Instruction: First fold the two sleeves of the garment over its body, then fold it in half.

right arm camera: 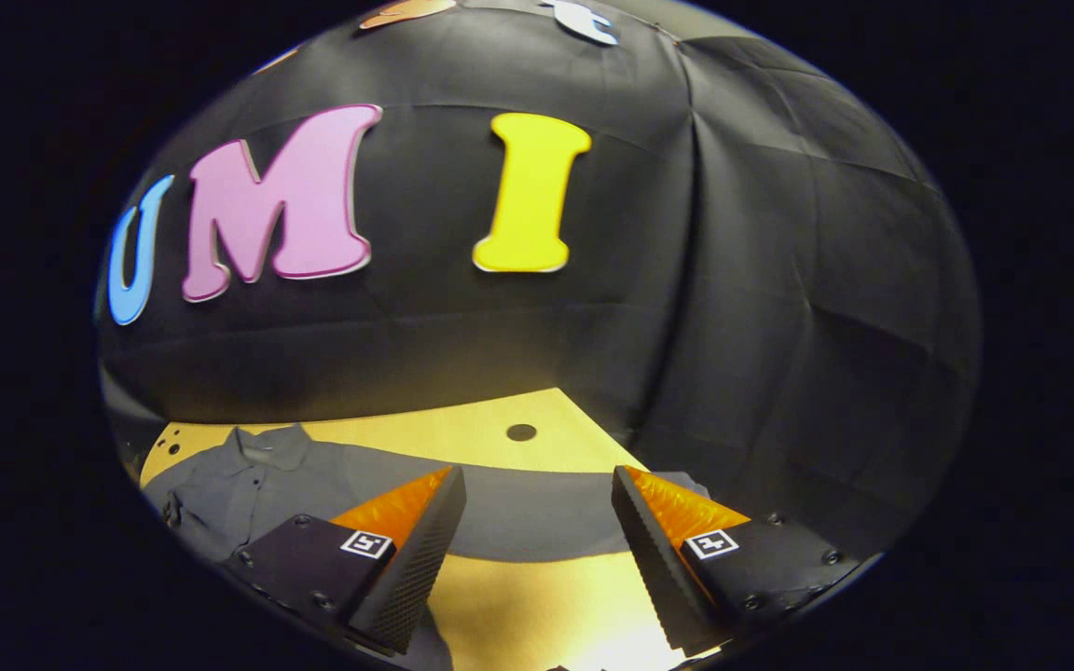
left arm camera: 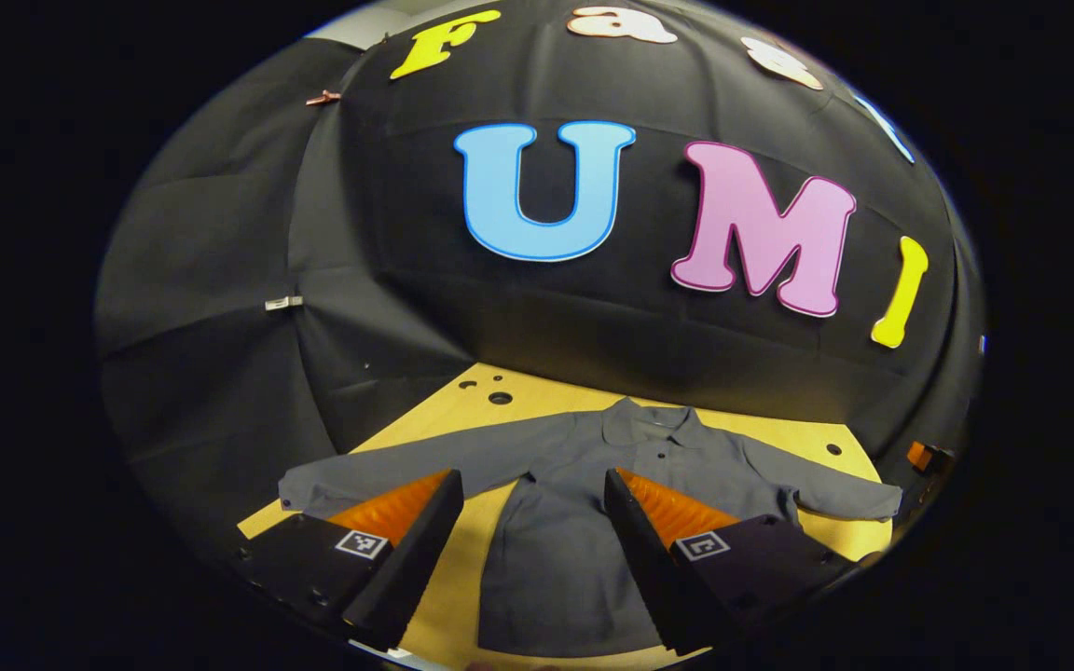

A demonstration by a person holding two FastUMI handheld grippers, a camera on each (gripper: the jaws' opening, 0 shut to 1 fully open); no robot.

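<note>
A grey long-sleeved shirt (left arm camera: 556, 540) lies flat on the wooden table (left arm camera: 537, 396), collar toward the wall. Both sleeves are spread out sideways: one sleeve (left arm camera: 378, 471) reaches left and the other sleeve (left arm camera: 826, 489) reaches right. My left gripper (left arm camera: 532, 485) hovers open above the shirt's body with nothing between its fingers. In the right gripper view the shirt (right arm camera: 248, 485) sits at the left, and its outstretched sleeve (right arm camera: 537, 517) runs across between the fingers. My right gripper (right arm camera: 537, 485) is open above that sleeve and holds nothing.
The black cloth wall (left arm camera: 593, 326) closes the booth just behind the table and on both sides. The tabletop has small round holes (right arm camera: 521, 431). An orange object (left arm camera: 919, 455) sits at the table's far right edge.
</note>
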